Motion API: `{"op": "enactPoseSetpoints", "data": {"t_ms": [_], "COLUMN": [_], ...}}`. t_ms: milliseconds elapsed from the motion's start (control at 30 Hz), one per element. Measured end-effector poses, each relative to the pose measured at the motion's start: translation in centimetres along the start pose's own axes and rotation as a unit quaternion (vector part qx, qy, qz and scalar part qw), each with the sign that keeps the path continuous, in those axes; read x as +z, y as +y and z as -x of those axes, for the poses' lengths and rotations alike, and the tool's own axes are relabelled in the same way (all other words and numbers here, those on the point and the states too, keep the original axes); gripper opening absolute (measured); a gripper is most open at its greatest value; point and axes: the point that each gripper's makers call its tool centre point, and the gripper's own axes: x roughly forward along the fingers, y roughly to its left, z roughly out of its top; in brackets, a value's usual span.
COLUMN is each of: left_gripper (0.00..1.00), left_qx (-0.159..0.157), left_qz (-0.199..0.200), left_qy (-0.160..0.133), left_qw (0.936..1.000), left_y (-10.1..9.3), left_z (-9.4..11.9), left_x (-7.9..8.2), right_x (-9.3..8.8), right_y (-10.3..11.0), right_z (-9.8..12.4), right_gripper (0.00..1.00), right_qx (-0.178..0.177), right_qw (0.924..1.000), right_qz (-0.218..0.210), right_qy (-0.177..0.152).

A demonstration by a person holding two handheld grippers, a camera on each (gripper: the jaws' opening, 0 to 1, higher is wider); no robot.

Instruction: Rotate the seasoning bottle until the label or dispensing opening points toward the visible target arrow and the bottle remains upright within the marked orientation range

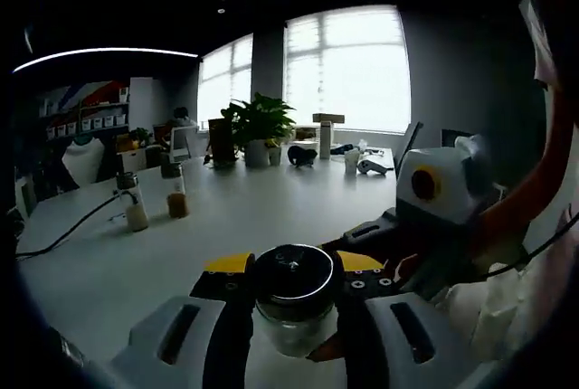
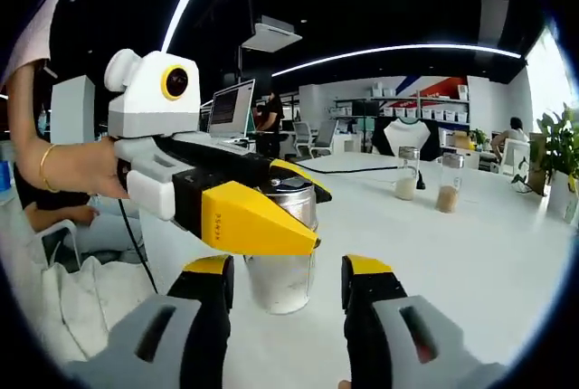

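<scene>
Two grippers meet at one seasoning bottle (image 1: 293, 303) on a white office table (image 1: 136, 262): left gripper (image 1: 291, 291) fingers grasping it, right gripper (image 2: 288, 282) fingers released.

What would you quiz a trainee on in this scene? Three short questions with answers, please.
1. True or false: the seasoning bottle lies on its side on the white table.
2. How many other small bottles stand further back on the table? A: one. B: two. C: four.
3. In the right gripper view, which gripper reaches in from the side and closes on the seasoning bottle just under its lid?

Key
1. False: it stands upright.
2. B.
3. The left gripper. The right gripper only flanks the lower part of the bottle, with gaps showing at its jaws.
</scene>
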Motion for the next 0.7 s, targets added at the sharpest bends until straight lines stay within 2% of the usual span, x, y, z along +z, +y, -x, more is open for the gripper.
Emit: {"op": "enactPoseSetpoints", "data": {"t_ms": [233, 367, 567, 700], "left_gripper": [0.35, 0.35, 0.35, 0.35], "left_qx": [-0.029, -0.044, -0.054, -0.048], "left_qz": [-0.011, -0.012, -0.02, -0.022], "left_qy": [0.001, -0.001, 0.003, -0.001], "left_qw": [0.9995, 0.999, 0.9984, 0.9986], "left_y": [-1.0, -1.4, -1.7, -1.8], "left_z": [-0.1, -0.1, -0.3, -0.3], "left_x": [0.4, 0.6, 0.2, 0.4], "right_x": [0.1, 0.2, -0.3, -0.1], "right_y": [0.2, 0.9, 0.9, 0.6], "right_z": [0.1, 0.2, 0.4, 0.5], "right_gripper": [0.37, 0.31, 0.3, 0.3], "right_qx": [0.009, 0.03, 0.014, 0.0], "right_qw": [0.9999, 0.9995, 0.9998, 0.9999], "right_qz": [0.002, 0.005, 0.013, 0.011], "right_qy": [-0.004, -0.009, 0.008, 0.004]}}
